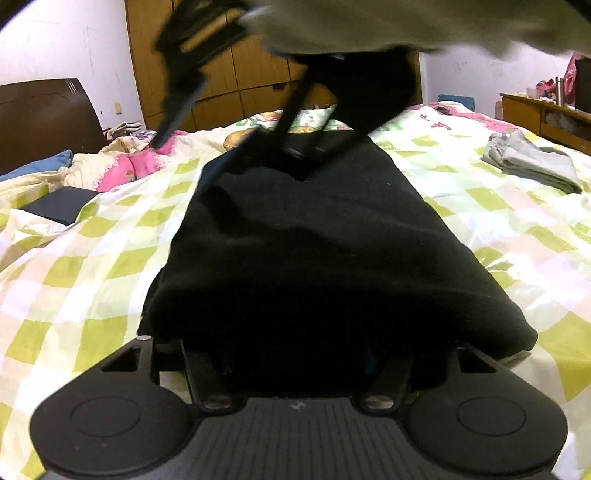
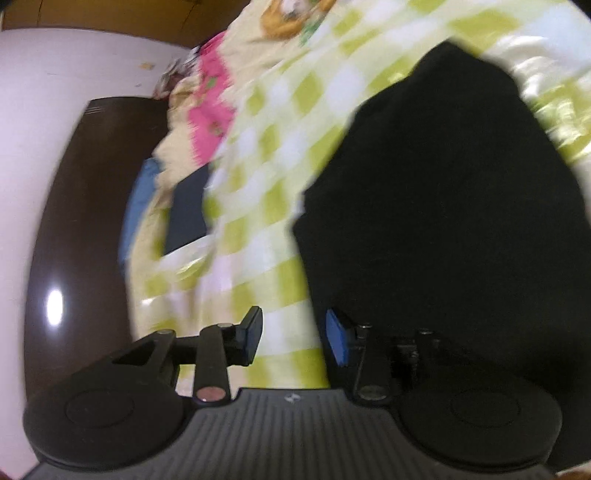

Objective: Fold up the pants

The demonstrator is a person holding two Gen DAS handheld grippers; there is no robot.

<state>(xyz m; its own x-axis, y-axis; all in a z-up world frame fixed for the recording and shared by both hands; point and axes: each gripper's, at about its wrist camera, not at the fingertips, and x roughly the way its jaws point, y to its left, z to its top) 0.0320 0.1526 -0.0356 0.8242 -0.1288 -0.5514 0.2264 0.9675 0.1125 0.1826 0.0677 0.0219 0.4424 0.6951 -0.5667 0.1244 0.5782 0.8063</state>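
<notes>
Black pants (image 1: 314,236) lie lengthwise on the green-and-white checked quilt (image 1: 110,258), reaching from my left gripper toward the far side of the bed. Their thick near edge drapes over the left gripper (image 1: 295,363). Its fingertips are lost in the dark cloth, so whether they grip it is unclear. In the right wrist view the pants (image 2: 461,221) fill the right side. My right gripper (image 2: 295,338) is open with only quilt showing between its blue pads (image 2: 338,339). Its right finger sits at the pants' left edge. The far end of the pants is hidden behind a blurred dark shape.
A grey sleeve (image 1: 369,22) crosses the top of the left wrist view. A folded grey garment (image 1: 532,162) lies on the bed at right and a dark flat box (image 1: 59,205) at left. Bunched pink bedding (image 1: 140,162), a brown headboard (image 1: 44,118), a wardrobe (image 1: 240,74) and a wooden dresser (image 1: 546,118) surround the bed.
</notes>
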